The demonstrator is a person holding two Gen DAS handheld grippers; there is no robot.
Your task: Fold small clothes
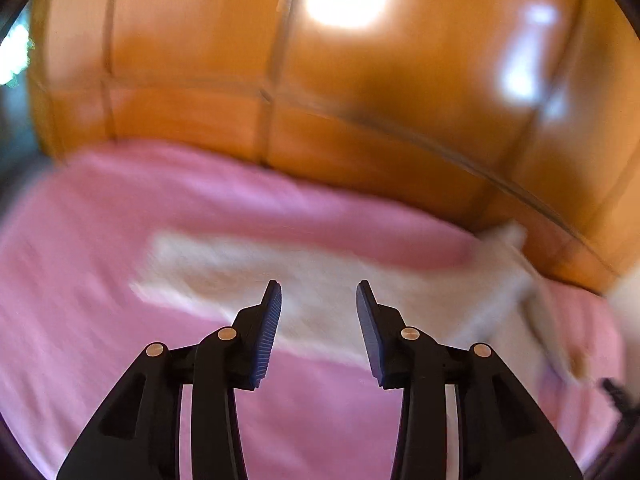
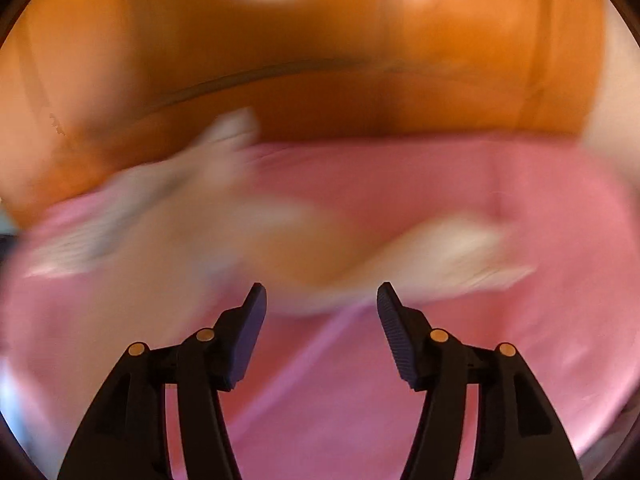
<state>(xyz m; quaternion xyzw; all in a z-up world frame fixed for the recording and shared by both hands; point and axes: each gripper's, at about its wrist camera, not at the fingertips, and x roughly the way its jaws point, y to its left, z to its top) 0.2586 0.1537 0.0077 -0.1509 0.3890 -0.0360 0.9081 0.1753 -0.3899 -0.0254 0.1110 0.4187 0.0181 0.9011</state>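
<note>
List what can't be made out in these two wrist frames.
- Pale garment, left wrist view: motion blur hides its type, edges and fold state.
- Same garment, right wrist view: smeared; one piece or two cannot be told.
- Pink sheet: wrinkles blurred away.
- Wooden headboard: glare washes out parts of its panels.
- Dark object at the left view's right edge: cut off by the lens rim, unidentifiable.

Motion blur smears the pale garment (image 1: 320, 276) mid-frame in both views; its shape and folds can't be told.
</note>
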